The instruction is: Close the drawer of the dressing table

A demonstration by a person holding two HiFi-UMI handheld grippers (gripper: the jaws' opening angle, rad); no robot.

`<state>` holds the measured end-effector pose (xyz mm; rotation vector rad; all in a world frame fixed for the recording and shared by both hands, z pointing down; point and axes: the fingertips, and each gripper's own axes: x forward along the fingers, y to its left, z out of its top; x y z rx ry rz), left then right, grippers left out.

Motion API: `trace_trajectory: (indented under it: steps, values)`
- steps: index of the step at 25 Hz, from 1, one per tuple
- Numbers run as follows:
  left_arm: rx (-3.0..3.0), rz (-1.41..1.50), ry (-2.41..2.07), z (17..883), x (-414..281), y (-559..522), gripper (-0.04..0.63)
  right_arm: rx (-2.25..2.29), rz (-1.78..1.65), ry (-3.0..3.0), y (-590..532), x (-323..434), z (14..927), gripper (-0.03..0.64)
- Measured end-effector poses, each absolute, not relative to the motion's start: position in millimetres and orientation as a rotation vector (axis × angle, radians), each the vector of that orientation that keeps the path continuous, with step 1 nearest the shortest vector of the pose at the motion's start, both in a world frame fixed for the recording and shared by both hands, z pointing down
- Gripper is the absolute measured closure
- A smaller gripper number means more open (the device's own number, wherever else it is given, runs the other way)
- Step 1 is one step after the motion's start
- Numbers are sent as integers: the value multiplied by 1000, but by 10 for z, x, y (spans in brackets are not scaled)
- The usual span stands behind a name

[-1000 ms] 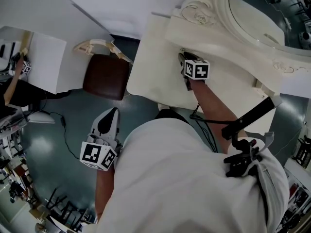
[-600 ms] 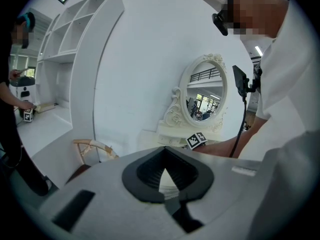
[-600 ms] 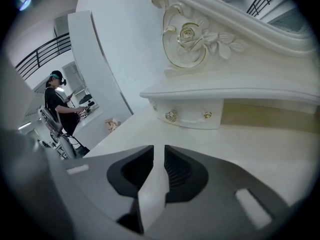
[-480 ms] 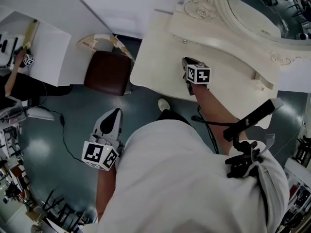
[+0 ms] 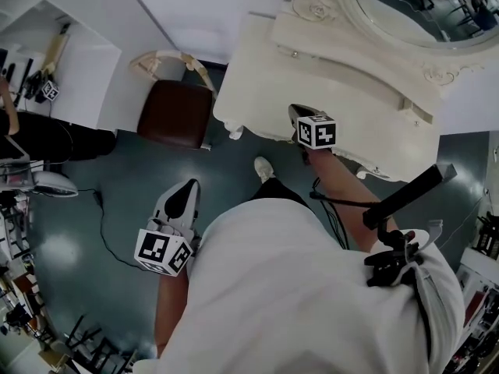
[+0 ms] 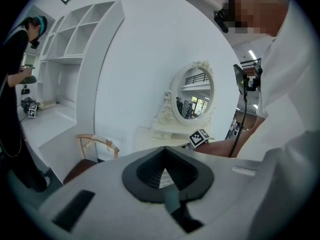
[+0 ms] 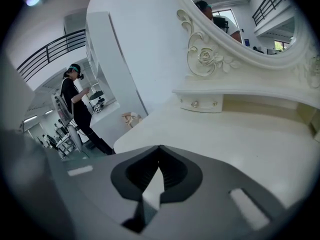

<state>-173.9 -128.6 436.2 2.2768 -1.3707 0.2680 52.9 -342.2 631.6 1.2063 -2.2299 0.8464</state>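
The cream dressing table (image 5: 265, 76) with its oval mirror (image 5: 405, 6) fills the upper right of the head view. Its top shelf carries small shut drawers with knobs (image 7: 202, 104). No open drawer shows along the front edge; anything below the tabletop is hidden. My right gripper (image 5: 293, 110) hangs over that front edge. Its jaws (image 7: 160, 147) have just been closing and are now shut, with nothing between them. My left gripper (image 5: 187, 185) hovers over the floor to the table's left, its jaws (image 6: 164, 149) shut and empty.
A chair with a brown seat (image 5: 173, 114) stands left of the table against the white wall. Another person in black (image 5: 31, 135) works at a white counter (image 5: 86, 61) far left. A cable (image 5: 101, 209) lies on the floor, and my shoe (image 5: 263, 167) is near the table front.
I have backed away from the table. My right gripper has drawn back from over the tabletop to its front edge. The left gripper moved back with me over the floor.
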Motion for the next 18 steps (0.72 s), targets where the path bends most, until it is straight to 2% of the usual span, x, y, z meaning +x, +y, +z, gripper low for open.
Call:
trace_trajectory:
  steps: [18]
  values:
    - [2326, 260, -1278, 4539, -1950, 157, 594, 992, 657, -2359, -1495, -199, 5691, 617]
